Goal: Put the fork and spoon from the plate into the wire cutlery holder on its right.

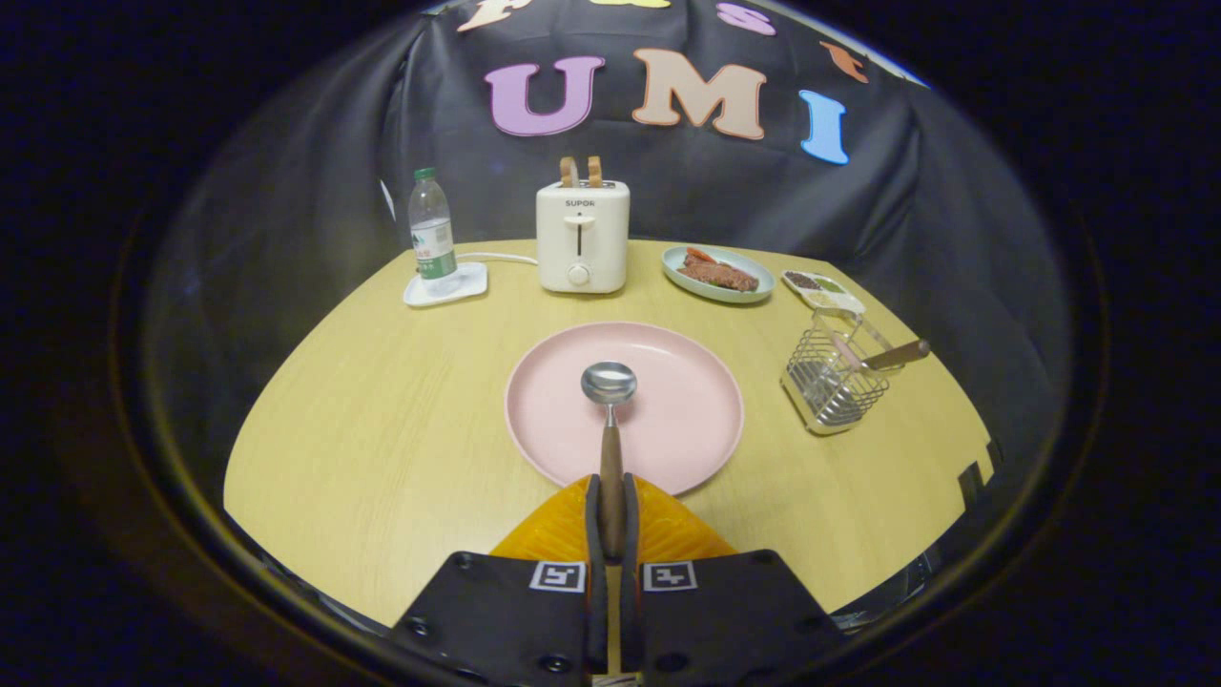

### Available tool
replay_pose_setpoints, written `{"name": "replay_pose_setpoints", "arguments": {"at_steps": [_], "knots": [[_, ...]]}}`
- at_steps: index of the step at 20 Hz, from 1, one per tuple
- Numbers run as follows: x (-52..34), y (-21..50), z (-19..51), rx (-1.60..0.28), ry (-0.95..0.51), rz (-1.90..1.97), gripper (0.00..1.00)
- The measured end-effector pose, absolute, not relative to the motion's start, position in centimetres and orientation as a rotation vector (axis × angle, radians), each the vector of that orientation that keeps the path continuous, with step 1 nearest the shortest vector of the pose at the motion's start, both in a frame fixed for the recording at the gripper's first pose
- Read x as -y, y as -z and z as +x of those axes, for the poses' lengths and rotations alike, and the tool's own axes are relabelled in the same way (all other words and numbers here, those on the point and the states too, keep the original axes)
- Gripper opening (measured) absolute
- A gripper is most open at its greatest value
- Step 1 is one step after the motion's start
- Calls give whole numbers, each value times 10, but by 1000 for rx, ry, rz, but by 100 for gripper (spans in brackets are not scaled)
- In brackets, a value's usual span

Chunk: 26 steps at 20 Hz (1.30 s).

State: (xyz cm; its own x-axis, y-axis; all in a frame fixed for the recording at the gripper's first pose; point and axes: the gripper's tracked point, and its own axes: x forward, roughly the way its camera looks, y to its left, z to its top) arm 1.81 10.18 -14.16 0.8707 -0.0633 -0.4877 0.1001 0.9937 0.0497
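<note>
One spoon [610, 420] is sitting clamped between the jaws of the gripper [611, 520], both fingers pressing on its wooden handle, its bowl reaching out over the pink plate [687, 420] on the desk [382, 429]. To the right of the plate the wire holder [835, 382] is standing with a wooden-handled utensil [892, 356] leaning in it. Beyond the plate a toaster [582, 239], a bottle [431, 229] and a dish of food [717, 274] are resting

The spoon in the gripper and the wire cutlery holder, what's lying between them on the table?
In the gripper view, the spoon, clamped between the gripper fingers, hangs over the pink plate. Between the plate's rim and the wire cutlery holder the table is bare.
</note>
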Motion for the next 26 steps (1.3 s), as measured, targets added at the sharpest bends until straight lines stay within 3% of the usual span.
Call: {"name": "replay_pose_setpoints", "arguments": {"at_steps": [15, 21, 26], "knots": [[3, 37, 37, -541, 425, 335, 8], [61, 53, 43, -578, 610, 528, 8], [76, 83, 46, -697, 677, 613, 8]]}}
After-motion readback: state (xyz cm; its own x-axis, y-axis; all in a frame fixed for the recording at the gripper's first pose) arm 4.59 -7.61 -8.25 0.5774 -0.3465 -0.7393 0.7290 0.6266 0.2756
